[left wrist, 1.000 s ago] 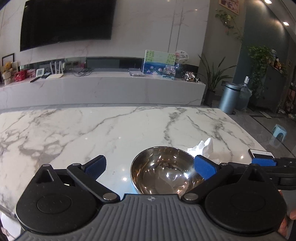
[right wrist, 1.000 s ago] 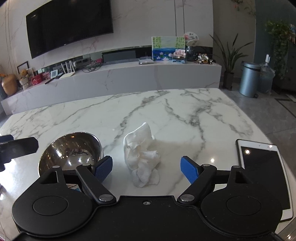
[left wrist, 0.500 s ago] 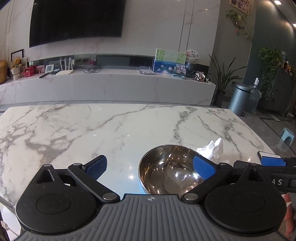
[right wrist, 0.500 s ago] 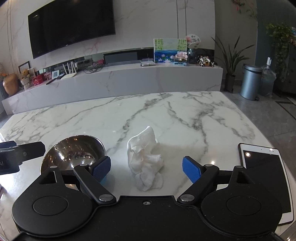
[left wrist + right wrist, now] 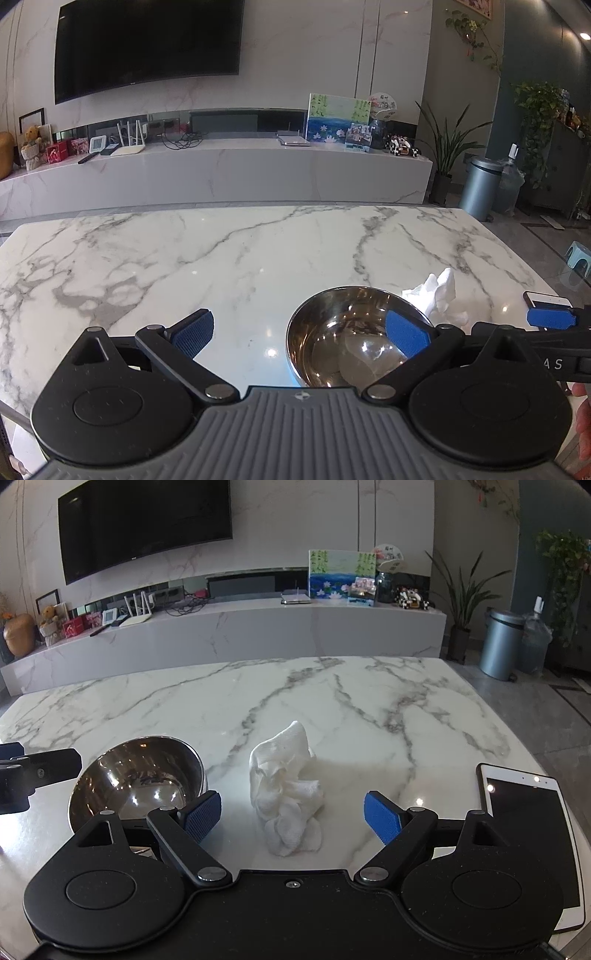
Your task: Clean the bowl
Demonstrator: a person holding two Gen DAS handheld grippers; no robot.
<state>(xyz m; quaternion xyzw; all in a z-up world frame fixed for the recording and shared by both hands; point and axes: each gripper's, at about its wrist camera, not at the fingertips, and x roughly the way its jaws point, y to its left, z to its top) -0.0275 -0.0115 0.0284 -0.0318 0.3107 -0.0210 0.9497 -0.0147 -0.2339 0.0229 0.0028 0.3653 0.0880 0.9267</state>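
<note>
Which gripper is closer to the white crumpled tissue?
Right. The right gripper has the tissue between its open fingers; the left gripper is over by the steel bowl.

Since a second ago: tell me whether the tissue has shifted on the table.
No. The tissue keeps its place between the bowl and the tablet.

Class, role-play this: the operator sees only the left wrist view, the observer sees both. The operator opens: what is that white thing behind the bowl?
Observer: A crumpled white cloth, lying on the table apart from the bowl.
Operator: Is the right hand-held gripper on it?
Observer: No. The right hand-held gripper is open, its pads either side of the cloth with gaps showing.
Operator: Anything beyond it?
Observer: A tablet, screen dark, lies flat at the table's right edge.
</note>
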